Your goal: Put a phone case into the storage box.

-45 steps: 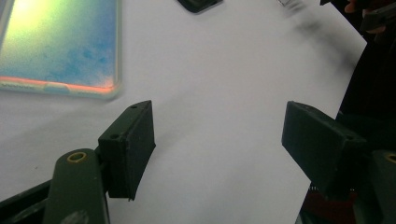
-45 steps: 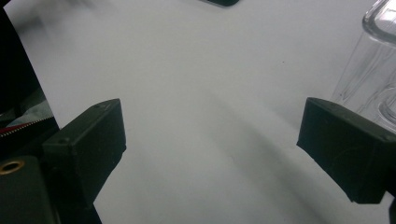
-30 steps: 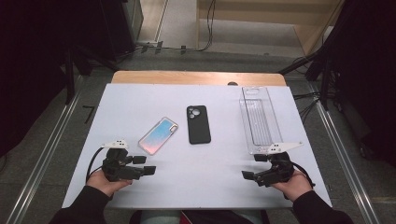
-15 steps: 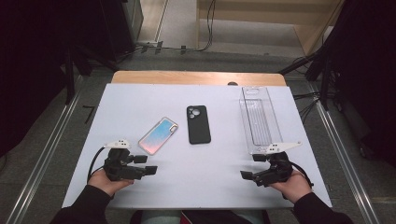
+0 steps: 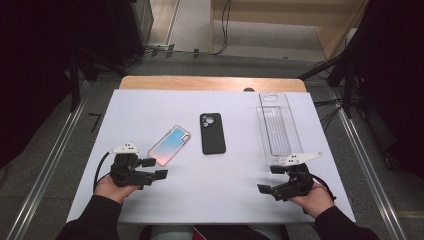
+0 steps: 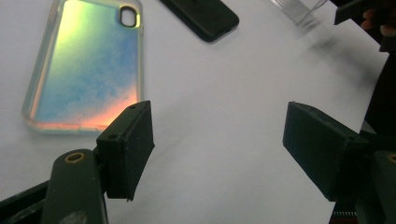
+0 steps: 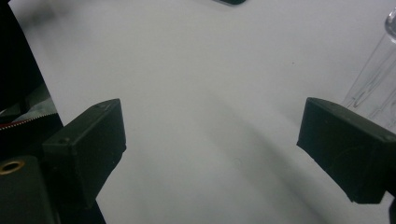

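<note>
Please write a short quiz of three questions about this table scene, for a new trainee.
1. True or false: the left gripper holds the iridescent phone case.
2. Which thing lies nearest the right gripper? A) black phone case B) clear plastic tray C) iridescent phone case
3. Fill in: the black phone case lies between the iridescent phone case and the ____.

Key
1. False: its jaws stand open over the bare white table, beside the case.
2. B
3. clear plastic tray
</note>
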Tool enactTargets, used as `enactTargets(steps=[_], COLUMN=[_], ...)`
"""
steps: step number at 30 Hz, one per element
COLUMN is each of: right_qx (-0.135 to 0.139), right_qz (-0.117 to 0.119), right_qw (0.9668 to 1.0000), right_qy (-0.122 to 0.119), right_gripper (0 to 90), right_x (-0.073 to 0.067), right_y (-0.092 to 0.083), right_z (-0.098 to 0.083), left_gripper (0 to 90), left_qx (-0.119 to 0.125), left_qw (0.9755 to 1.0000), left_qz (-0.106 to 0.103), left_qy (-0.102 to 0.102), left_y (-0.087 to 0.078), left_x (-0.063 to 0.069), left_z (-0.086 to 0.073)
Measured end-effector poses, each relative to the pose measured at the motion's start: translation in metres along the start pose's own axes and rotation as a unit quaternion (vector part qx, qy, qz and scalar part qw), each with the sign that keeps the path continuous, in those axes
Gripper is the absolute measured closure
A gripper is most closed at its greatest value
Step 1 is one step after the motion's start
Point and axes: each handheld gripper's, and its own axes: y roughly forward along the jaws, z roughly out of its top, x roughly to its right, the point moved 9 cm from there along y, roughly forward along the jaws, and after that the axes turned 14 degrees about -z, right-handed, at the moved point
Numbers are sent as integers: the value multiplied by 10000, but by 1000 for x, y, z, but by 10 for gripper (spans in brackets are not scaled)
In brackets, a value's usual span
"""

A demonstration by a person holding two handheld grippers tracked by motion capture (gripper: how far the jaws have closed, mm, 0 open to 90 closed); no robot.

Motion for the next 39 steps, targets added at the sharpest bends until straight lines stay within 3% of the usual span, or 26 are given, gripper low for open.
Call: enactTargets(steps=[3,5,13,16,18,29,39], right_qx=[-2,-10,2,3,-6,18,25], right_qz=[-8,-16,-8,-1,-1,8,32], right_qw=[10000,10000,10000,10000,10000,10000,10000], right_qy=[14,23,42,37,31,50,43], right_gripper=[62,62,62,62,62,62,62], right_x=[0,0,1,0,1,1,0], right_y=[0,-1,-1,-1,-1,-3,-3], right_z=[0,0,-1,-1,-1,-1,-1], left_gripper=[146,0,35,77,131,132,135], left_qx=[45,46,-13,33,-4,-9,-16], left_qw=[9999,9995,9998,9999,9999,9999,9990], left_qz=[-122,-278,-180,97,152,142,408], left_qy=[97,125,129,-38,-25,42,206], left_y=[2,4,6,7,8,8,9], left_x=[0,3,3,-2,-4,-16,-32], left_z=[7,11,18,22,24,39,58])
